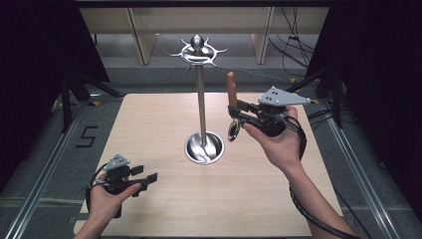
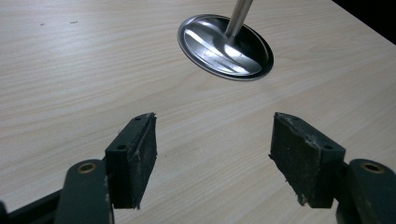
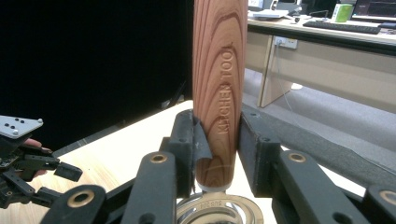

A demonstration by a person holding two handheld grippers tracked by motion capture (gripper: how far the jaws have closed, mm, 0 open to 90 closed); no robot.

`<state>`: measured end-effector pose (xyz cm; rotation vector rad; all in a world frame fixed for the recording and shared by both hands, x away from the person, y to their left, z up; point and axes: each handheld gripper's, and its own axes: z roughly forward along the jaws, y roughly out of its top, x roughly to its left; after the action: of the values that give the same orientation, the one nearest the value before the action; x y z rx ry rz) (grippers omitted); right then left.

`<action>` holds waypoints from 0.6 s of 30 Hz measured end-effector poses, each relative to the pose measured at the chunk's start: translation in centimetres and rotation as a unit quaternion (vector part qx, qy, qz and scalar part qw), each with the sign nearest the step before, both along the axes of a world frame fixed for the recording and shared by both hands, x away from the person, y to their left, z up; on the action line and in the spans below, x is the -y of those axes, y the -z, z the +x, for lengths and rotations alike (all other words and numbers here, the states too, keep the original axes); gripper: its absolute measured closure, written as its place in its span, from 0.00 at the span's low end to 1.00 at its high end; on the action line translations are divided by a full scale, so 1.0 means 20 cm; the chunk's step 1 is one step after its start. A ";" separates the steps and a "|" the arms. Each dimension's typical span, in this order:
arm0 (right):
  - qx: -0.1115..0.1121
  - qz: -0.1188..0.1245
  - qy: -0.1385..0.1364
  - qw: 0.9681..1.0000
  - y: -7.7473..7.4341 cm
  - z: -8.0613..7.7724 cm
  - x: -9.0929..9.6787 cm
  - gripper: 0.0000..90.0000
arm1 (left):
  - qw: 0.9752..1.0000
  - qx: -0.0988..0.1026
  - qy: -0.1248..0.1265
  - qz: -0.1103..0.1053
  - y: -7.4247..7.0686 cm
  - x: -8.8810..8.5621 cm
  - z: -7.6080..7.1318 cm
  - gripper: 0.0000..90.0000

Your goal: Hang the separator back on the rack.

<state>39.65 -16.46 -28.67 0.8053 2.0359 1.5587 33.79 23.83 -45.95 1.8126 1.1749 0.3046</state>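
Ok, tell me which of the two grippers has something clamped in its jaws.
The right gripper, held raised beside the steel stand, grips a wooden-handled utensil upright by its handle. The left gripper hangs over the table with jaws apart and nothing between them.

We see a reddish grained wooden utensil handle (image 3: 219,88), a glossy polished steel stand (image 1: 201,104), and a matt pale wood-grain bench (image 1: 239,199).

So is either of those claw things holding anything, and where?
The right gripper clamps a spoon by its wooden handle, bowl down. The left gripper holds nothing.
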 end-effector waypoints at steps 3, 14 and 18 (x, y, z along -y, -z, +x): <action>-0.003 0.003 0.002 1.000 0.00 0.00 0.00 0.77 | 1.000 0.000 0.002 0.001 0.00 0.00 0.00 0.34; -0.002 0.006 0.007 1.000 -0.02 0.00 -0.01 0.77 | 1.000 0.001 0.000 -0.001 0.00 0.00 0.00 0.34; -0.003 0.007 0.004 1.000 -0.02 0.01 -0.02 0.77 | 1.000 0.003 0.003 0.001 0.00 0.00 0.00 0.34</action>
<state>39.76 -16.11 -28.25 0.8224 2.0253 1.5702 33.82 23.83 -45.97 1.8161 1.1643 0.3076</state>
